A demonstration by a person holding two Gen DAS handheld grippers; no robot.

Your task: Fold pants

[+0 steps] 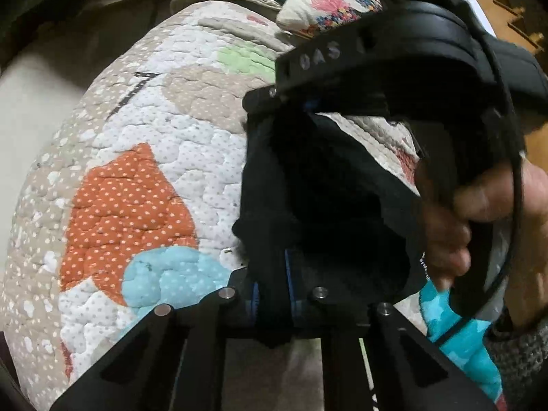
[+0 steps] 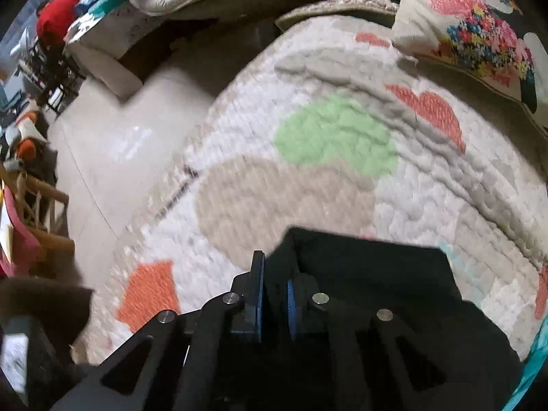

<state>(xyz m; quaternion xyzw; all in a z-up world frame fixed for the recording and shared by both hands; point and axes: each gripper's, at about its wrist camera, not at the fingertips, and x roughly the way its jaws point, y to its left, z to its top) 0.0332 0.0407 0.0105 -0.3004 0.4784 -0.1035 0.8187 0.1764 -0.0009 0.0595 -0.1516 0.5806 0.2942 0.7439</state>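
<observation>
black soft-fabric pants (image 1: 318,205) are hanging bunched between both claws, lifted just above the quilted patchwork bed cover (image 1: 144,144) w/ orange, green and blue patches. left claw (image 1: 272,274) is clamped on a fold of the cloth: blue pads are nearly together w/ dark fabric pinched between them and spilling up and fwd over the tips. right claw (image 2: 275,296) is likewise pinching cloth, pads close w/ a thin layer between, and the fabric is spreading as a flat dark sheet fwd and to the right of the tips (image 2: 359,267).

key relation: in the left view the right-hand tool (image 1: 394,68) and the person's right hand (image 1: 479,212) are sitting directly ahead and to the right, very near, so both grips look close together on the same edge. cloth's long axis can't be read, too bunched. judging by that, the next move prob needs the claws drawing apart to stretch the edge before laying it down on the bed.

left view is showing the other tool, hand and how crumpled the bundle is; right view isn't showing the left claw at all, but is showing the open stretch of cover ahead, the floral pillow (image 2: 479,27) at far right, and the pale floor (image 2: 120,144) off the bed's left edge. right view is motion-blurred.
</observation>
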